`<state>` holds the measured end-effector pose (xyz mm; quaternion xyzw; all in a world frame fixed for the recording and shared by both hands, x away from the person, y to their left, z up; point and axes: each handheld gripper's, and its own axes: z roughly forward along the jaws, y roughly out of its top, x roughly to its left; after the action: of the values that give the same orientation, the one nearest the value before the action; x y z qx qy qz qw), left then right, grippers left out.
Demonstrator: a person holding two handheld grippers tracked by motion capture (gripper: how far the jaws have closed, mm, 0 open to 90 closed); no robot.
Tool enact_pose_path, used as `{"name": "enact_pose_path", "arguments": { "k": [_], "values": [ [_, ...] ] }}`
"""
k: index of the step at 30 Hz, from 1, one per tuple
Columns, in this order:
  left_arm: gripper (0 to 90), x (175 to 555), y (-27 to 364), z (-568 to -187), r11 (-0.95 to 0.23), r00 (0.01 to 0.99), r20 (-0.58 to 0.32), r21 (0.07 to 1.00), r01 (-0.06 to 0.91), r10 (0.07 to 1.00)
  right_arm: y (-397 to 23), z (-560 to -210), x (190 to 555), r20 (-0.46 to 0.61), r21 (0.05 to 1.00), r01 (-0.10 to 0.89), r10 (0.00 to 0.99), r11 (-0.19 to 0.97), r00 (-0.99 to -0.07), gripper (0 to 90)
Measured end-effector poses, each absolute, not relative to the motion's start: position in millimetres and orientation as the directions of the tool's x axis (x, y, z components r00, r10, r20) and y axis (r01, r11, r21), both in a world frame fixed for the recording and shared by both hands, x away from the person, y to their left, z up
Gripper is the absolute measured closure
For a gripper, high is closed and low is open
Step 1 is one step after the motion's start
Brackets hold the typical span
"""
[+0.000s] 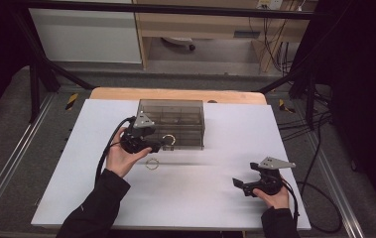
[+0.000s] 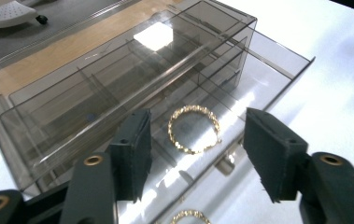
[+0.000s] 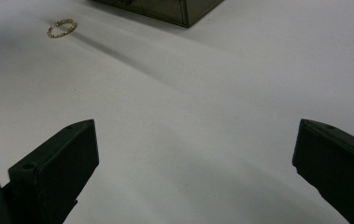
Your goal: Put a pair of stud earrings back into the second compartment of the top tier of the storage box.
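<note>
Surface [image 1: 185,198]: white sheet over a wooden top.
Organizer box [image 1: 175,116]: smoked clear plastic, divided into compartments, at the far centre of the surface; its drawer [image 2: 277,74] stands pulled out toward the person.
Left gripper [image 2: 195,154]: held at the box front, jaws apart, gripping nothing.
Right gripper [image 3: 195,172]: low over bare surface at the near right, jaws wide apart, gripping nothing.
Gold ring [image 2: 194,129]: twisted band, lying in the open drawer between the left jaws.
Second gold ring [image 1: 152,163]: flat on the surface just in front of the box.

Left tongs [image 1: 163,145] raised mid-table, jaws apart; right tongs [image 1: 238,183] low, near edge, jaws wide.
</note>
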<state>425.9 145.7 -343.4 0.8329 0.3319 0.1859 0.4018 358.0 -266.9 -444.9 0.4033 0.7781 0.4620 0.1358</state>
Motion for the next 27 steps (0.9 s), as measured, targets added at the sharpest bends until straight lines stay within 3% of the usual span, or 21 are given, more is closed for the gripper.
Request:
{"name": "enact_pose_path", "arguments": {
  "k": [13,27],
  "values": [
    [21.5,398.9,165.6,-352.5,-0.471,0.736,0.03,0.786,0.401,0.676,-266.8,-445.1,358.0,0.16,0.828,0.503,0.753,0.249,-0.638,1.1],
    [15.5,379.0,183.6,-376.6,-0.47,0.727,0.014,0.771,0.429,0.686,-266.6,-445.6,358.3,0.156,0.826,0.502,0.752,0.256,-0.64,1.1]
  ]
}}
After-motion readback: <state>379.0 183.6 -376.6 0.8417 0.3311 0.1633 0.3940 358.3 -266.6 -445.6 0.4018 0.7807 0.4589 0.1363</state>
